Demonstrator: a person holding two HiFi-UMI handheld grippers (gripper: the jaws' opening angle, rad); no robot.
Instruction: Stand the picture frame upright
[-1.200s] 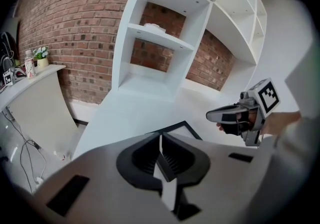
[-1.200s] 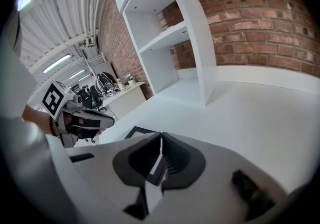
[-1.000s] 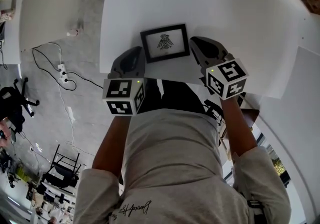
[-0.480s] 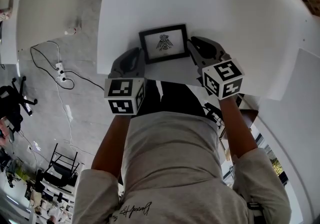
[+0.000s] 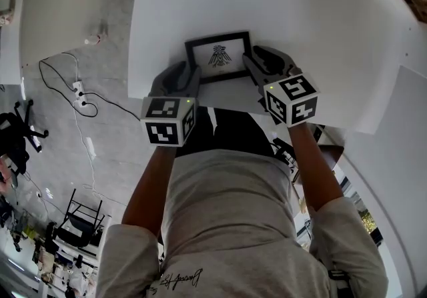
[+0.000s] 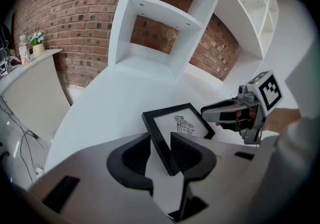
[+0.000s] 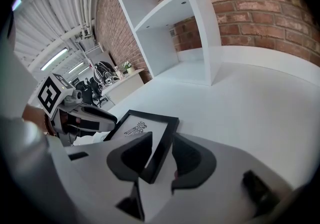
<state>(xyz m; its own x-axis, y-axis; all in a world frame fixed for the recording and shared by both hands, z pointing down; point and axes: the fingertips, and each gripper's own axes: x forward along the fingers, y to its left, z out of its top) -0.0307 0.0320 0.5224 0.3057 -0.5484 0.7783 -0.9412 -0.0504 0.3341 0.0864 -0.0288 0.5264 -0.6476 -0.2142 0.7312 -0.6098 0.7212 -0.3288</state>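
On the white surface [image 5: 320, 37], the picture frame [image 5: 219, 57] lies face up. The left gripper [image 6: 160, 144] has just been opening and now sits wide around the frame's left side. The right gripper [image 7: 162, 143] sits wide around the frame's right side. I think both should squeeze gently together, then lift the frame's far side slowly so it does not slip.

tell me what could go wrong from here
1. The jaws of the left gripper have just been opening and straddle the left edge of the picture frame; those of the right gripper stand apart over its right edge. Uneven closing could skid the frame across the table.
2. The frame lies close to the table's near edge, so a pull might slide it off.
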